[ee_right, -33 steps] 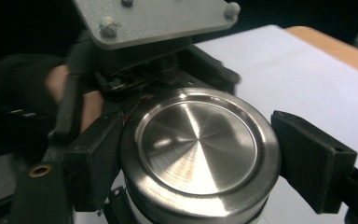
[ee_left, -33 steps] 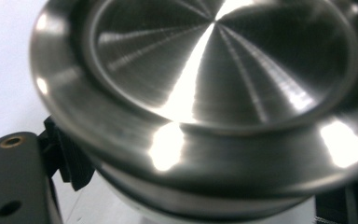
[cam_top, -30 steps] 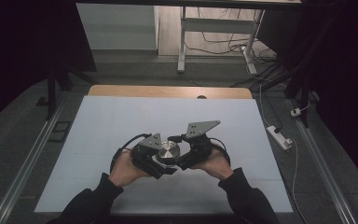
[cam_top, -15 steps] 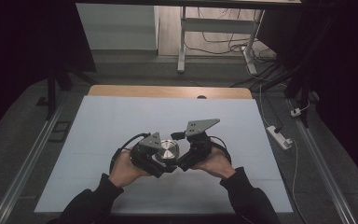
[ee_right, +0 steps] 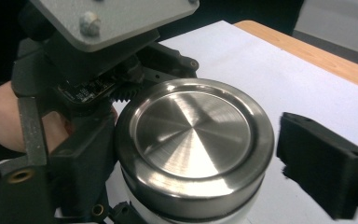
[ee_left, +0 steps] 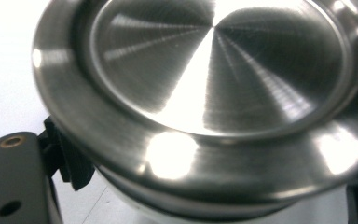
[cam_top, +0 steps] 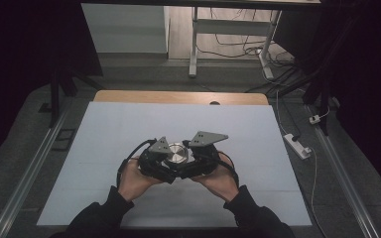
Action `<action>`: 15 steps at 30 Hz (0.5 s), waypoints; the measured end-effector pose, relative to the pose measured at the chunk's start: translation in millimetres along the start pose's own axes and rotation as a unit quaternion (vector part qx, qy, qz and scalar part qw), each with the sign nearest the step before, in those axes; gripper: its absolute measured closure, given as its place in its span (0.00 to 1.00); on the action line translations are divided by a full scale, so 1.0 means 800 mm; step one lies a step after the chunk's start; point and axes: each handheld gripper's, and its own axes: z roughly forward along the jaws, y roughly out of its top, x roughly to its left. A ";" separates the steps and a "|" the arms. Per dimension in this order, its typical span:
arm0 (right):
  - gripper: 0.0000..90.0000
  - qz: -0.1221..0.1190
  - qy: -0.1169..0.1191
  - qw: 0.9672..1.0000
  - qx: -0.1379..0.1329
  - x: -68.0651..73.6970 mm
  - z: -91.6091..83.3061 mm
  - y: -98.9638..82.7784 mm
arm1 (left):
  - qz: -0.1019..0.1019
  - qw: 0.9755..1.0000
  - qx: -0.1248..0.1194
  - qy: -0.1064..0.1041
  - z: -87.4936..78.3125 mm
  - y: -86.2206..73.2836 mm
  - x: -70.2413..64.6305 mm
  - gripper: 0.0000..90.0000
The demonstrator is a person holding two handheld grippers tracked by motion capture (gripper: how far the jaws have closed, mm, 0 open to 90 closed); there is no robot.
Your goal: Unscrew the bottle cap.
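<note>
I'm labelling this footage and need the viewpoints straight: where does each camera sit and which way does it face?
High view: above the person's side, looking forward and down on the table; forearms, hands, both grippers.
Left gripper view: rides the left gripper, facing the steel lid close up.
Right gripper view: rides the right gripper, facing the lid and left gripper.
All share the lid.

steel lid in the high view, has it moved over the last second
No. The steel lid sits between both claws at the same spot, equally far from the table's wooden far edge as before.
</note>
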 end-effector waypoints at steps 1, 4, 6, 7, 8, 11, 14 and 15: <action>0.20 0.000 0.004 1.000 -0.001 0.001 0.000 0.000 | 0.003 1.000 0.001 -0.002 0.000 0.000 0.000 0.17; 0.20 -0.009 0.010 1.000 0.000 0.001 -0.002 0.001 | 0.011 1.000 0.003 -0.013 -0.002 0.001 0.001 0.17; 0.20 -0.017 0.026 1.000 0.005 -0.001 -0.004 0.002 | 0.019 1.000 0.003 -0.020 -0.003 0.001 0.001 0.17; 0.21 -0.021 0.036 0.999 0.006 -0.003 -0.006 0.002 | 0.022 0.999 0.003 -0.026 -0.003 0.000 0.001 0.17; 0.21 -0.025 0.047 0.999 0.005 -0.005 -0.008 0.002 | 0.036 0.999 0.006 -0.040 -0.005 0.001 0.002 0.17; 0.22 -0.041 0.086 0.995 0.011 -0.013 -0.013 0.002 | 0.052 0.997 0.011 -0.063 -0.005 0.001 0.001 0.17; 0.22 -0.050 0.135 0.990 0.015 -0.024 -0.017 0.001 | 0.069 0.994 0.012 -0.088 -0.003 0.001 -0.001 0.17; 0.22 -0.055 0.148 0.987 0.016 -0.027 -0.018 0.000 | 0.071 0.993 0.012 -0.095 -0.002 0.002 -0.003 0.17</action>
